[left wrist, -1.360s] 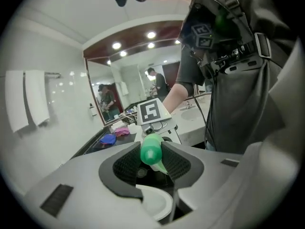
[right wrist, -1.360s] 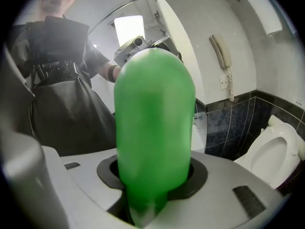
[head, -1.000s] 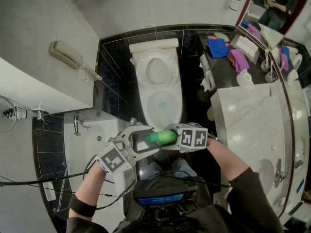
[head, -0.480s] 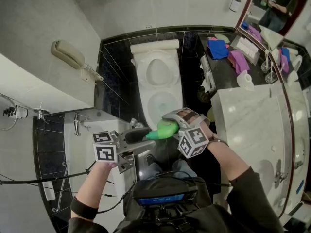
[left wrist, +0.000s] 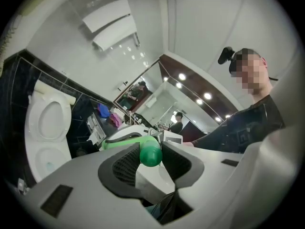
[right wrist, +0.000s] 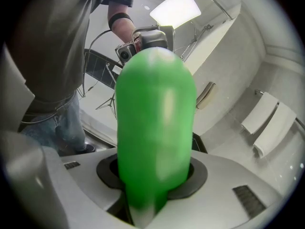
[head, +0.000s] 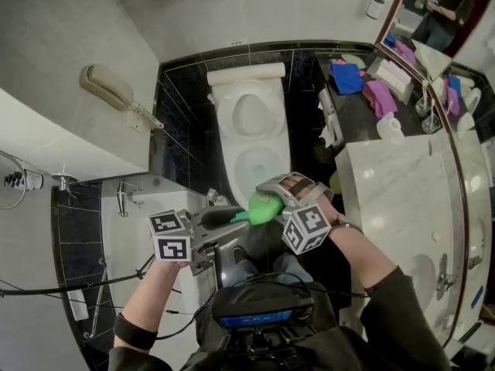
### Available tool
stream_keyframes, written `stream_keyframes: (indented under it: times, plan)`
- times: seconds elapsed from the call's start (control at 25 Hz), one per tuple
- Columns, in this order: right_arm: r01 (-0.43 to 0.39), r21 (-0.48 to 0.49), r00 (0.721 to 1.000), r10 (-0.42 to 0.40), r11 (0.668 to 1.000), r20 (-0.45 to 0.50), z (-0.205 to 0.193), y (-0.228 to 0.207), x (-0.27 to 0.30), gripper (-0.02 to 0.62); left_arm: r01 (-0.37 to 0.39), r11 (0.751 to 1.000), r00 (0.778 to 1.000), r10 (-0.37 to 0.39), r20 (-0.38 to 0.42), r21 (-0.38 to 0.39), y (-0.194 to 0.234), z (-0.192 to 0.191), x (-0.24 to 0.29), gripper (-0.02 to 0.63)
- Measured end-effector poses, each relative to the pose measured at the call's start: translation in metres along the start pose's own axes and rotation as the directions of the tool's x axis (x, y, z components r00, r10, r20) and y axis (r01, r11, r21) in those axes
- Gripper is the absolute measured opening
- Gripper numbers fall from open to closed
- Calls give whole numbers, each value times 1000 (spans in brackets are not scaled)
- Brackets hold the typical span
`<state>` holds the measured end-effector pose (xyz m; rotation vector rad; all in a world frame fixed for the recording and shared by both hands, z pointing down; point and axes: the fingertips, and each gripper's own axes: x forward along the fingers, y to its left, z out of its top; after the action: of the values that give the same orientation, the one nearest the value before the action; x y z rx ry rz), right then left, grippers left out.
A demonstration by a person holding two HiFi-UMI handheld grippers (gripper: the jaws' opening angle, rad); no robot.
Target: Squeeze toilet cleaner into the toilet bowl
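The green toilet-cleaner bottle point(head: 264, 205) lies almost level above the near rim of the white toilet point(head: 224, 141), whose lid is up. My right gripper point(head: 272, 194) is shut on the bottle's body point(right wrist: 155, 128), which fills the right gripper view. My left gripper point(head: 232, 216) reaches in from the left. Its jaws have just been closing, and its dark pads point(left wrist: 125, 163) now press on both sides of the round green cap point(left wrist: 152, 154). In the left gripper view, part of the bottle's body point(left wrist: 125, 141) shows behind the jaws and the toilet point(left wrist: 45, 123) sits at far left.
A wall phone point(head: 108, 88) hangs at left, with a bathtub point(head: 147, 207) below it. The marble vanity point(head: 402, 184) stands at right. A black shelf holds a blue cloth point(head: 346, 76), a purple cloth point(head: 379, 95) and a paper roll point(head: 389, 122).
Both grippers have rolled about their axes. The bottle has shifted slightly right and up toward the bowl. The left jaws, wide before, have closed onto the cap.
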<state>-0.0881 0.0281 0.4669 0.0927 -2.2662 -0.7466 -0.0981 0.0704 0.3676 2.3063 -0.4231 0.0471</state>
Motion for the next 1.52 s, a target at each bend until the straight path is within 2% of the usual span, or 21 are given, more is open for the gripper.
stream_keyframes:
  times: [0.12, 0.24, 0.32, 0.4, 0.52, 0.64, 0.76, 0.96, 1.04, 1.16, 1.28, 1.4, 1.48, 1.52]
  plan:
    - [-58, 41, 998, 58, 997, 7, 0, 7, 1, 199, -10, 997, 1000, 12, -26, 73, 0, -1, 0, 127]
    - [-184, 134, 983, 181, 974, 32, 1, 26, 3, 199, -29, 975, 995, 49, -84, 222, 0, -7, 1, 127]
    - [-289, 219, 957, 279, 932, 74, 3, 45, 5, 199, -31, 932, 987, 85, -136, 361, -1, -13, 3, 127]
    - [-383, 298, 924, 360, 874, 131, 7, 60, 5, 198, -25, 881, 978, 119, -171, 472, -6, -14, 5, 129]
    - [-462, 361, 887, 415, 810, 202, 14, 72, 5, 198, -11, 828, 974, 137, -183, 560, -19, -10, 9, 129]
    - [-492, 374, 870, 431, 786, 238, 19, 76, 2, 196, 5, 791, 974, 133, -181, 611, -23, -10, 9, 127]
    - [-493, 365, 870, 434, 790, 236, 20, 75, 0, 197, 22, 780, 973, 127, -193, 625, -25, -12, 10, 127]
    - [-463, 345, 886, 410, 816, 217, 18, 72, 2, 198, 21, 800, 973, 122, -197, 599, -24, -12, 10, 130]
    - [-440, 350, 897, 387, 827, 215, 17, 67, 2, 198, -2, 797, 977, 130, -168, 605, -23, -10, 10, 133]
    - [-409, 403, 911, 340, 819, 233, 12, 62, 3, 199, -60, 777, 983, 154, -97, 627, -20, -1, 7, 133]
    - [-353, 468, 934, 273, 810, 230, 6, 47, -4, 199, -149, 784, 981, 195, -11, 602, -13, 8, 0, 135]
    - [-268, 545, 961, 183, 795, 206, -5, 32, -9, 198, -253, 768, 961, 271, 59, 588, 4, 12, -9, 132]
    - [-197, 605, 978, 111, 772, 178, -15, 23, -11, 199, -343, 731, 930, 350, 107, 590, 27, 9, -21, 105]
    - [-161, 633, 984, 75, 758, 160, -21, 19, -13, 199, -405, 709, 904, 404, 138, 577, 41, 7, -29, 76]
